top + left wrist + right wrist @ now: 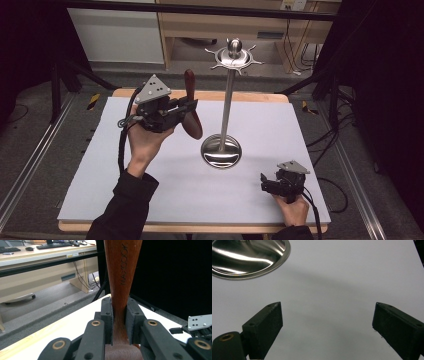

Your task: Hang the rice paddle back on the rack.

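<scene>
We have the dark reddish-brown wooden spoon (191, 107) clenched in the left tool (186, 106), lifted clear of the grey-topped table (150, 200) and standing roughly upright, its broad bowl hanging below the grip and its handle end rising above it. In the left gripper view the two black pads (107, 315) press on either side of the narrow neck of the wood, where a stamped maker's mark runs up the handle. The tall polished steel utensil stand (226, 107), with its round mirror-bright base and a crown of small hooks around a ball top, stands just to the right of the spoon, near but apart from it. Our right tool (268, 184) rests low on the table near the front right corner, jaws spread wide with nothing between them, and the rim of the stand's base (249, 262) shows ahead of it. We judge the step in hand to be carrying the spoon toward the stand in order to hang it. The next move seems to call for raising the handle end to the height of the hooks, finding whatever hole or loop the handle offers, which we cannot make out from here, and threading it on without knocking the slender post. The free right tool could steady the base if the stand proves tippy.
</scene>
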{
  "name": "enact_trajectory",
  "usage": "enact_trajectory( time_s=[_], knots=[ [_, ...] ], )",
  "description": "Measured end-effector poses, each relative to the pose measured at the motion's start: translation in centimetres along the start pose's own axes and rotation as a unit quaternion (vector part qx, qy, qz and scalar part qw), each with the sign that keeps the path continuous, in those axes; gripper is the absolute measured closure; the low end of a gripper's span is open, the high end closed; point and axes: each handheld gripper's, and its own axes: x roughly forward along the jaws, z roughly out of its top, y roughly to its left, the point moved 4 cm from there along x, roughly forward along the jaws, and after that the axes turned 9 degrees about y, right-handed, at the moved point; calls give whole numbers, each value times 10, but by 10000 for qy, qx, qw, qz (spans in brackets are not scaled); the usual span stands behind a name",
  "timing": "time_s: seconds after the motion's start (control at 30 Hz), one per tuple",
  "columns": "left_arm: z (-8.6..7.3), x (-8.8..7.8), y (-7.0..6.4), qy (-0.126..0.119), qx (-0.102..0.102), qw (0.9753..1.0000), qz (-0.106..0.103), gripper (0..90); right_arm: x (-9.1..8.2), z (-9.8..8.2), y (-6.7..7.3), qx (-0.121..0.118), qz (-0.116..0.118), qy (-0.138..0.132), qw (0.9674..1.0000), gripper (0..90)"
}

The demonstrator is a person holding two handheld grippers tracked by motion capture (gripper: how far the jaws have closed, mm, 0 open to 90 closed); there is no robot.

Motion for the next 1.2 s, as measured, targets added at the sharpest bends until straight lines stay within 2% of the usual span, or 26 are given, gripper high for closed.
enact_trajectory(
  time_s=[0.6,0.83,0.9,1.2],
  knots=[
    [15,12,-7,72,125,9999,-9,776,0,0,0,-5,0,-11,10000,98],
    [16,18,-5,94,79,9999,-65,776,-1,0,0,-25,-3,-22,10000,98],
    [17,19,-6,134,124,9998,-47,776,0,1,0,-3,-3,-13,10000,98],
    [20,24,-5,173,85,9998,2,776,-1,1,0,3,-9,-26,10000,98]
  ],
)
